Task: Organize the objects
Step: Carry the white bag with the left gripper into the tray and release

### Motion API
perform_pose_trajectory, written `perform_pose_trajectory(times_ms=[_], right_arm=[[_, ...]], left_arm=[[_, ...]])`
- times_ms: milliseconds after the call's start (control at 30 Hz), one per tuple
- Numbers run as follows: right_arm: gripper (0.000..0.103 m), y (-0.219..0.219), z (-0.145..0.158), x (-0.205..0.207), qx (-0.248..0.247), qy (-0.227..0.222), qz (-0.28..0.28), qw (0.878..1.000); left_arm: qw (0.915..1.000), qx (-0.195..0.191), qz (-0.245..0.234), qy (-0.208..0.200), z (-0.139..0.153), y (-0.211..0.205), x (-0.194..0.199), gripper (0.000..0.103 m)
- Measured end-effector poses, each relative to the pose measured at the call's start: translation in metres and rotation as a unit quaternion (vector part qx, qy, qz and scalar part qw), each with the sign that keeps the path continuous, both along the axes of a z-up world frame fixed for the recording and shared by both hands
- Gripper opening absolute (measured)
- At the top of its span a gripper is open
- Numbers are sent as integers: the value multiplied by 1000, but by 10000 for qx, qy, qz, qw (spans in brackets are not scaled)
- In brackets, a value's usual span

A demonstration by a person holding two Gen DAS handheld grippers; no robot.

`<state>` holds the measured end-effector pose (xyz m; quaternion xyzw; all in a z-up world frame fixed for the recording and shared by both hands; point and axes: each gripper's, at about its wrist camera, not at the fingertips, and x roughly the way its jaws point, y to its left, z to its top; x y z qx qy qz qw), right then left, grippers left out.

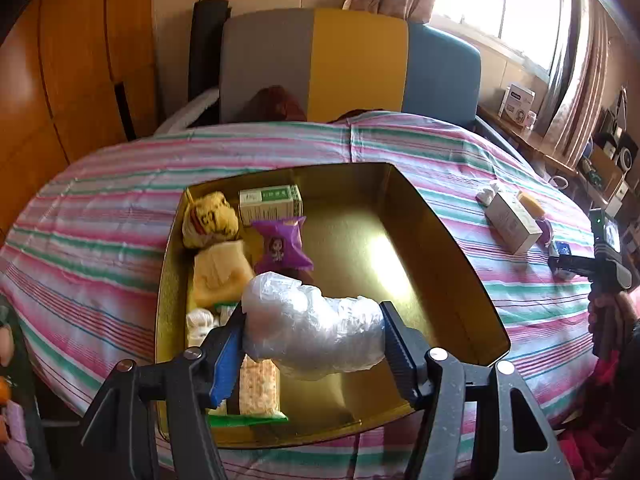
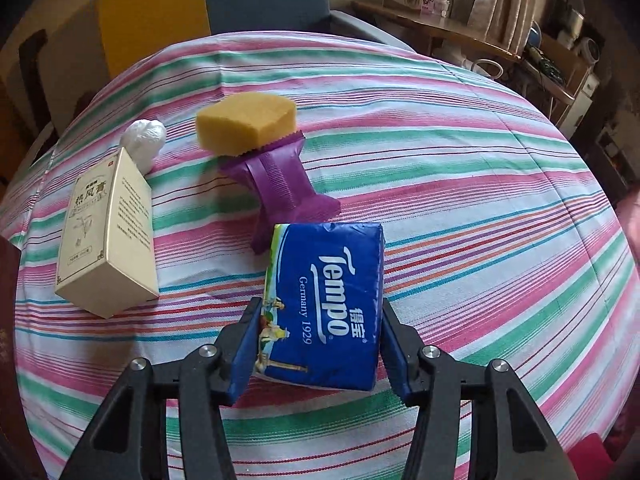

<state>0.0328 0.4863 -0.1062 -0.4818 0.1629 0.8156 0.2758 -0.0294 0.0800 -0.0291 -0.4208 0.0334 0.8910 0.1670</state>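
Note:
My left gripper [image 1: 314, 330] is shut on a crumpled clear plastic bundle [image 1: 312, 326] and holds it above the gold tin box [image 1: 472, 280]. The tin holds a purple snack packet [image 1: 282, 246], a green-and-white carton [image 1: 270, 200], yellow packets and a cracker pack [image 1: 258, 388] along its left side. My right gripper [image 2: 320, 344] is shut on a blue Tempo tissue pack [image 2: 328, 300] just above the striped cloth. Beyond it lie a purple wrapper [image 2: 280, 188], a yellow sponge [image 2: 246, 122], a cream medicine box [image 2: 108, 232] and a white plastic wad [image 2: 144, 142].
The striped cloth [image 1: 400, 148] covers a round table. A grey, yellow and blue chair back [image 1: 352, 60] stands behind it. A wooden shelf with boxes [image 1: 518, 106] runs along the right under the window. My right gripper shows at the right of the left wrist view [image 1: 600, 256].

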Motion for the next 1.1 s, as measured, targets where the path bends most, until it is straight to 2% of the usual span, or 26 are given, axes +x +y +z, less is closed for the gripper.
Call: perform_pose_trajectory(times_ms=[233,367,533,667,733,867,967,1100], right_arm=[[55,-2,-2,-5,62,-30,32,10000],[55,-4,-2,-6,95,-60,41,9999],[55,-6,-1,-7,117,-82,43,9999],[55,-7,-1,-7,132,-100,57,9998],[55,-7,-1,-7,138,-101,59,9998],[55,-6,-1,-8,161,-122,74,9998],[55,-7,-1,-8,166,-125,77,9998],[55,-7,-2,-8,177,-134,78,9997]], left_arm=[[9950,701,642,-316,-3,-61,-12,63],[9946,734,636,-352,-7,-65,-12,63],[9970,654,230,-335,-11,-34,-19,63],[9984,375,-9,-432,-25,-7,-38,65],[9987,245,19,-457,-32,-2,-50,66],[9968,89,160,-782,-56,3,-81,66],[9955,-120,196,-921,-68,2,-89,73],[9958,40,166,-895,-67,-6,-89,80]])
